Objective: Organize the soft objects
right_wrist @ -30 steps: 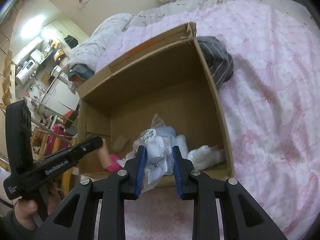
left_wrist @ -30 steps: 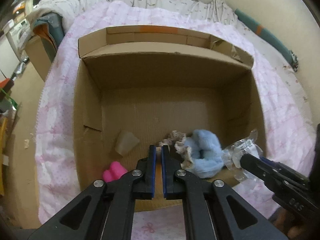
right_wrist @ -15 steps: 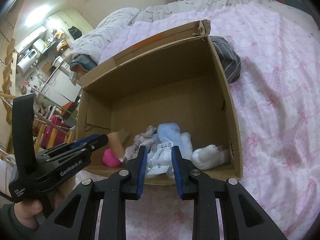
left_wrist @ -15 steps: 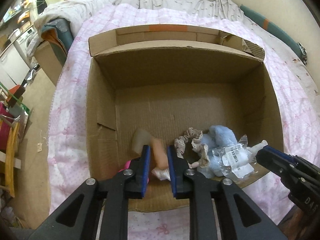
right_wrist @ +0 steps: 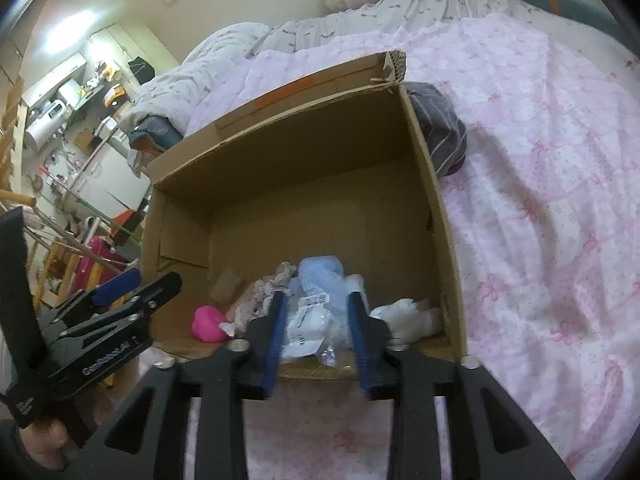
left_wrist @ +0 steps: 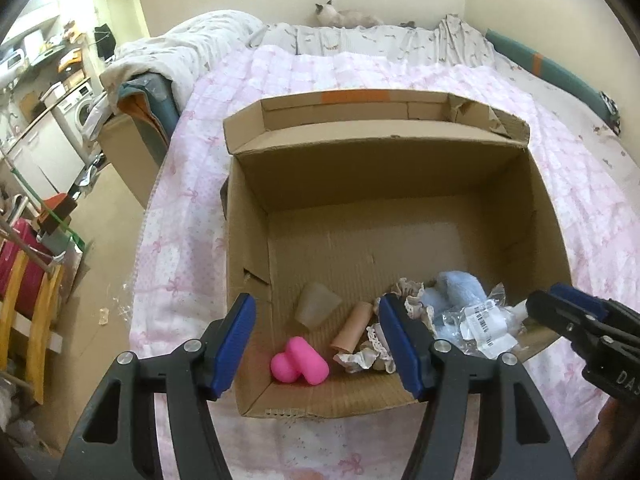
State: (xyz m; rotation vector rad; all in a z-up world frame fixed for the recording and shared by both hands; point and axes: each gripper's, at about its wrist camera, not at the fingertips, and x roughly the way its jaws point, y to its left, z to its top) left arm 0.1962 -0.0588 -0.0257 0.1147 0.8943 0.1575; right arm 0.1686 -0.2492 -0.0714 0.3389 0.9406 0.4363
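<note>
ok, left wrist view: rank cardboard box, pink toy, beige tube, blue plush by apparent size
1. cardboard box, by far
2. blue plush, partly hidden
3. pink toy, close to the plush; unsure
4. beige tube

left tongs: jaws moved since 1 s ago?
Yes. The left tongs were nearly shut a second ago and now stand wide open. They have backed off from the cardboard box, leaving the beige tube on its floor.
</note>
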